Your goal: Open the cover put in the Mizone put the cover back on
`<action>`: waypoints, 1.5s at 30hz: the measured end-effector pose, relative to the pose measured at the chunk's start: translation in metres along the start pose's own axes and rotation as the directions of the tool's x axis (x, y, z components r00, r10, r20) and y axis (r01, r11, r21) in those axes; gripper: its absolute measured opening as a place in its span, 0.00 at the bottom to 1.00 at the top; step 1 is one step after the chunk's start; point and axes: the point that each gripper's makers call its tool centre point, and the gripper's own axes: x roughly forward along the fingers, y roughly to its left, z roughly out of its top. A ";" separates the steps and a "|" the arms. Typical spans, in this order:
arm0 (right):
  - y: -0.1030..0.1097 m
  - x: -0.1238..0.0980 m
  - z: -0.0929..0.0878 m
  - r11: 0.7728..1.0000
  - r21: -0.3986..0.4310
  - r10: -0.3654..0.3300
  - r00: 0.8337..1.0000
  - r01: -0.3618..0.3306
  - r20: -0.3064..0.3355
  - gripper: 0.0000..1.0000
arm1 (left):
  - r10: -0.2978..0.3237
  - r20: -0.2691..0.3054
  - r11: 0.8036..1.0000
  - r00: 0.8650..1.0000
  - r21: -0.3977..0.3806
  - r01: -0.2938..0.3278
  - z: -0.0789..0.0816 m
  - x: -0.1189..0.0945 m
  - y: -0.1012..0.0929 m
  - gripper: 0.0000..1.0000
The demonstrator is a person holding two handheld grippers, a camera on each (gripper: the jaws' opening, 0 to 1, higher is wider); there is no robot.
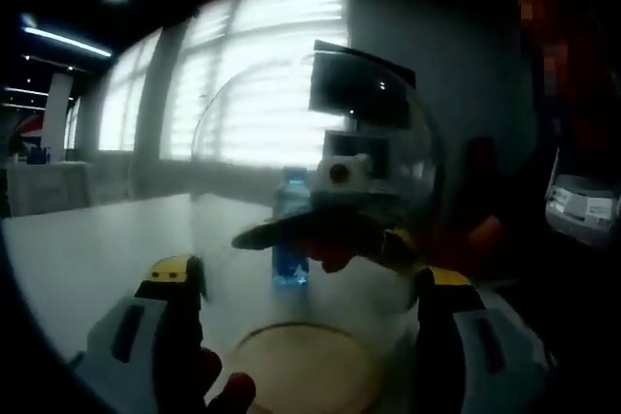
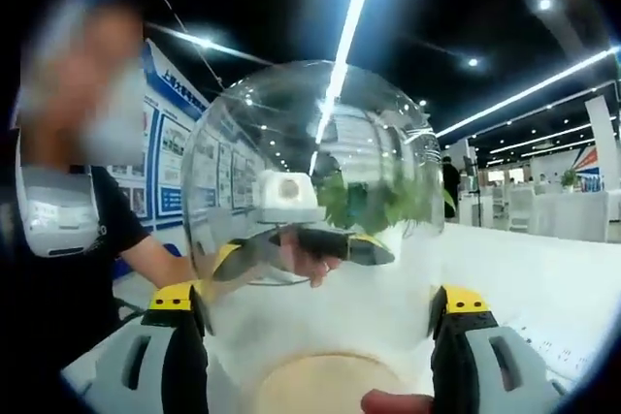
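- Mizone bottle [image 1: 290,230] stands upright on the white desk [image 1: 97,249], behind the clear dome cover [image 1: 388,143].
- Left gripper [image 1: 310,307] and right gripper [image 2: 315,332] flank the cover; whether either grips it, cannot tell.

A dome [image 1: 320,181] is seen standing on a base [image 1: 306,366] on the table [image 1: 87,249], between the jaws of the left gripper [image 1: 310,336]; a bottle [image 1: 290,230] is seen on the table behind the dome, far of the base; the right gripper [image 1: 335,230] is seen on the dome's far side. In the right gripper view the dome [image 2: 310,220] is set between the jaws of the right gripper [image 2: 315,356], above the base [image 2: 325,385]; the left gripper [image 2: 291,239] is seen beyond it; a person [image 2: 58,239] is placed to the left.
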 end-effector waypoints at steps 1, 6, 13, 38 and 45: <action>0.000 0.000 0.000 1.000 -0.002 0.001 1.000 -0.001 0.000 0.90 | 0.000 0.001 1.000 1.000 0.001 0.000 0.000 0.000 0.000 0.81; 0.001 0.001 0.001 1.000 -0.005 0.010 1.000 -0.010 0.005 0.90 | 0.008 -0.010 1.000 1.000 0.011 -0.008 0.000 -0.001 0.001 0.79; 0.004 0.003 0.009 1.000 -0.012 0.010 1.000 -0.010 0.013 0.90 | 0.017 -0.010 1.000 1.000 0.007 -0.017 0.008 -0.003 -0.002 0.80; 0.022 0.000 0.028 0.998 -0.062 -0.009 1.000 0.009 -0.007 0.90 | 0.008 -0.030 0.999 1.000 0.053 -0.006 0.027 -0.003 -0.024 0.81; 0.026 -0.002 0.027 0.999 -0.041 -0.014 1.000 0.015 0.012 0.90 | 0.011 -0.044 0.999 0.999 0.042 -0.009 0.027 -0.002 -0.029 0.81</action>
